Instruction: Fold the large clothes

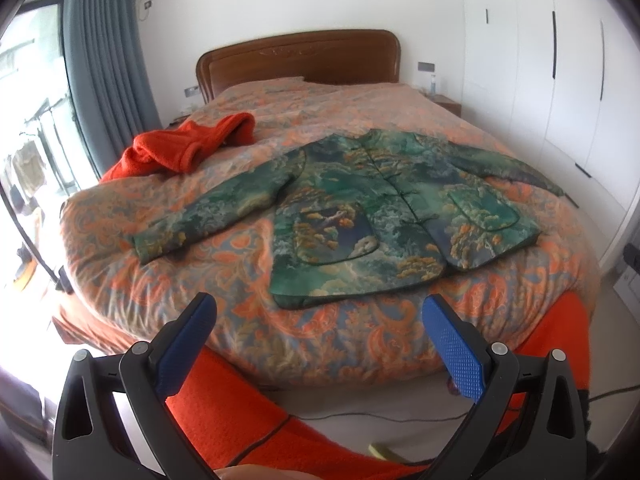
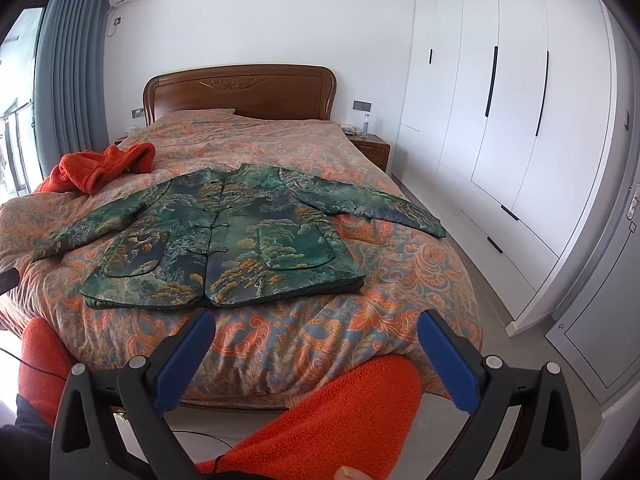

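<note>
A green patterned jacket (image 1: 384, 204) lies flat and face up on the bed, both sleeves spread out to the sides; it also shows in the right wrist view (image 2: 228, 232). My left gripper (image 1: 320, 308) is open and empty, held off the foot of the bed below the jacket's hem. My right gripper (image 2: 316, 324) is open and empty, also short of the hem at the foot of the bed.
The bed has an orange paisley cover (image 1: 248, 276) and a wooden headboard (image 2: 240, 92). A crumpled orange garment (image 1: 188, 144) lies at the bed's left. White wardrobes (image 2: 500, 140) line the right wall. Orange-clad legs (image 2: 340, 408) are in front of the bed.
</note>
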The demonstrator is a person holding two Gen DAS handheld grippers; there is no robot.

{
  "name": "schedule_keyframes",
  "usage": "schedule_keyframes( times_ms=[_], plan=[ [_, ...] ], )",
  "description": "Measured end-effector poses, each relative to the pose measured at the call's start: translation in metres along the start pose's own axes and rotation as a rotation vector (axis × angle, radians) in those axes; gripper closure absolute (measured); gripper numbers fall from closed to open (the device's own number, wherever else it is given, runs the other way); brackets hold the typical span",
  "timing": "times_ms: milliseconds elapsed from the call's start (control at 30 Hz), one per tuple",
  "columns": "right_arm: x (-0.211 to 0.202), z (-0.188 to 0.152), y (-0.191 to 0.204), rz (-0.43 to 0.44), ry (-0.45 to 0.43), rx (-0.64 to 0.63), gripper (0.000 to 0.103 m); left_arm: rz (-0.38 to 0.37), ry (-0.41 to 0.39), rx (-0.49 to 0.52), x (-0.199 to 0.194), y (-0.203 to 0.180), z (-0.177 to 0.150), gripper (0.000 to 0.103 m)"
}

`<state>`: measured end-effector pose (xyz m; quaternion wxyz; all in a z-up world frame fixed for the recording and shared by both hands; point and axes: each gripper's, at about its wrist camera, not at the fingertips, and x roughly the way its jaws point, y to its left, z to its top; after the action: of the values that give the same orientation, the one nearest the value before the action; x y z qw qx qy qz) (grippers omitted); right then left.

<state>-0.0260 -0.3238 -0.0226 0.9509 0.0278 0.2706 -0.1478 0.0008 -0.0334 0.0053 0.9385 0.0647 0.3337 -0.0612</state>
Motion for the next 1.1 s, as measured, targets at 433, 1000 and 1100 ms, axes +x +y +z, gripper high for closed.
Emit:
schedule_keyframes(
  times_ms=[433, 1000, 1100],
  plan=[
    [0.006, 0.008, 0.013, 0.012, 0.001, -0.025, 0.000, -0.003, 0.019, -0.026, 0.008, 0.009, -0.001, 0.000],
    [0.013, 0.007, 0.016, 0.022, 0.027, -0.033, 0.000, 0.004, 0.023, -0.033, 0.011, 0.011, -0.004, 0.000],
    [0.013, 0.007, 0.016, 0.022, 0.029, -0.036, 0.000, 0.005, 0.022, -0.033, 0.011, 0.011, -0.004, 0.000]
  ],
)
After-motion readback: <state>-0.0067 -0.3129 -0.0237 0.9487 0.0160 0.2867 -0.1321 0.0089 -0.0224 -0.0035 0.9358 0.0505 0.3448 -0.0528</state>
